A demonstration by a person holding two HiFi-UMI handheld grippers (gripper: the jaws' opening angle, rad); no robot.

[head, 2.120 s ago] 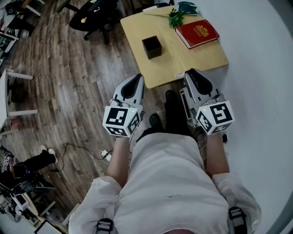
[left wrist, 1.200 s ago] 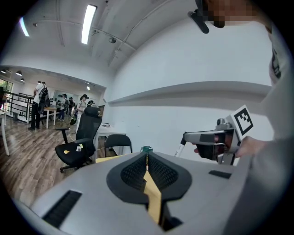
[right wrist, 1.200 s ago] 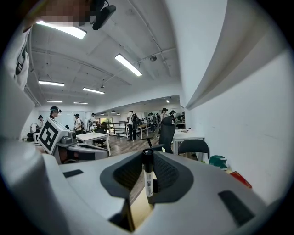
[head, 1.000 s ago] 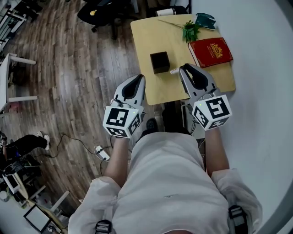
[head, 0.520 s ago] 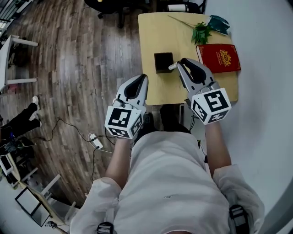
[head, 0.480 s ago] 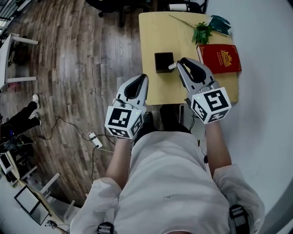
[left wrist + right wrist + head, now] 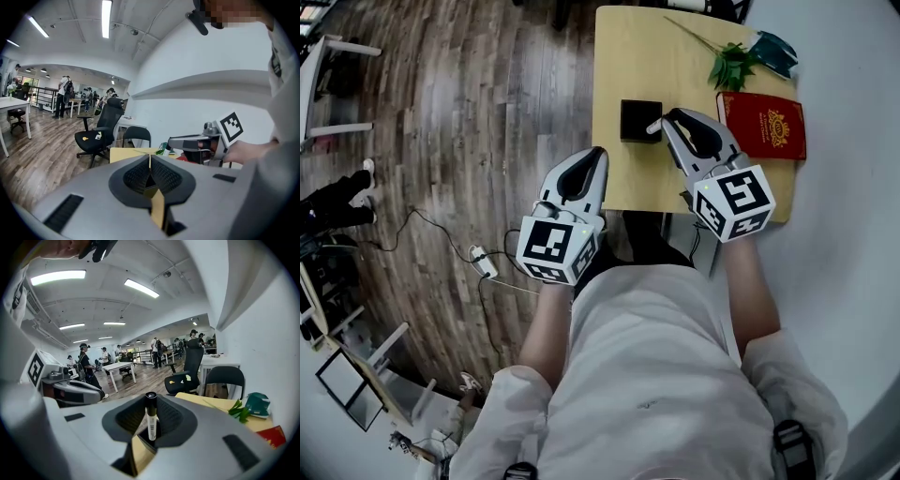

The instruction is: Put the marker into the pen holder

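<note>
Head view, looking steeply down: the right claw (image 7: 662, 126) was seen clenched on the marker (image 7: 653, 127). One end of the marker jutted past the claw tips, just beside the right edge of the pen holder (image 7: 639, 120). Whether the two touched could not be made out. The pen holder, a black open-topped box, was found standing on the wooden counter (image 7: 623, 56), left of the right claw.

Right gripper view: a white printed barrel with a dark cap was seen gripped between the pads, lying along the line of the jaws.

The left claw (image 7: 596, 157) was noted beside the counter's left front corner, mostly over the wood floor (image 7: 469, 141) and apart from the pen holder.

Left gripper view: its jaws were seen pressed together, with nothing between them.

A red book (image 7: 766, 124) was recorded lying flat on the counter, just right of the right claw. A green sprig (image 7: 731, 67) was noted beyond the book, toward the far edge.
</note>
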